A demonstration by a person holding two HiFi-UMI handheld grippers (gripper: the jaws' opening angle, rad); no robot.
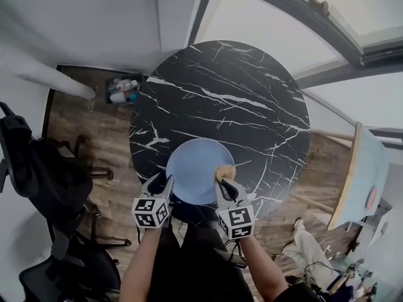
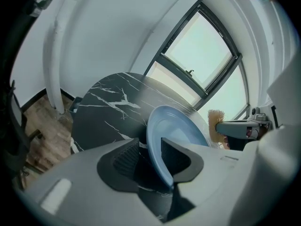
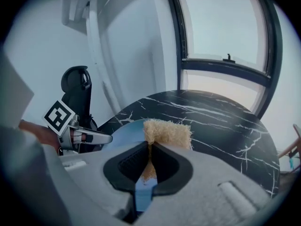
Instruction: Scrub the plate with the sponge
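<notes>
**Unheld plate near the table's edge**

The blue plate (image 1: 196, 165) is lying in the lower centre of the head view, on the near side of the round black marble table (image 1: 239, 99), close to its edge. The tan sponge (image 1: 225, 171) is resting on the plate's right rim, and the right gripper (image 1: 225, 185) is pinching it tight, its jaws narrowed onto the sponge's lower part.

The left gripper (image 1: 160, 182) is where the trouble is likely sitting. Its jaws are standing wide, with the plate's left rim between them; the rim seems to be brushing one pad and leaving a clear gap to the other, so nothing is clamping the plate.

If scrubbing is starting like this, the sponge's push is probably shoving the plate sideways or spinning it, and a stroke toward the bottom of the frame is risking sliding it off the table's near edge. The sponge is also being held by a thin bite, so hard pressure could be folding it or pulling it free.
</notes>
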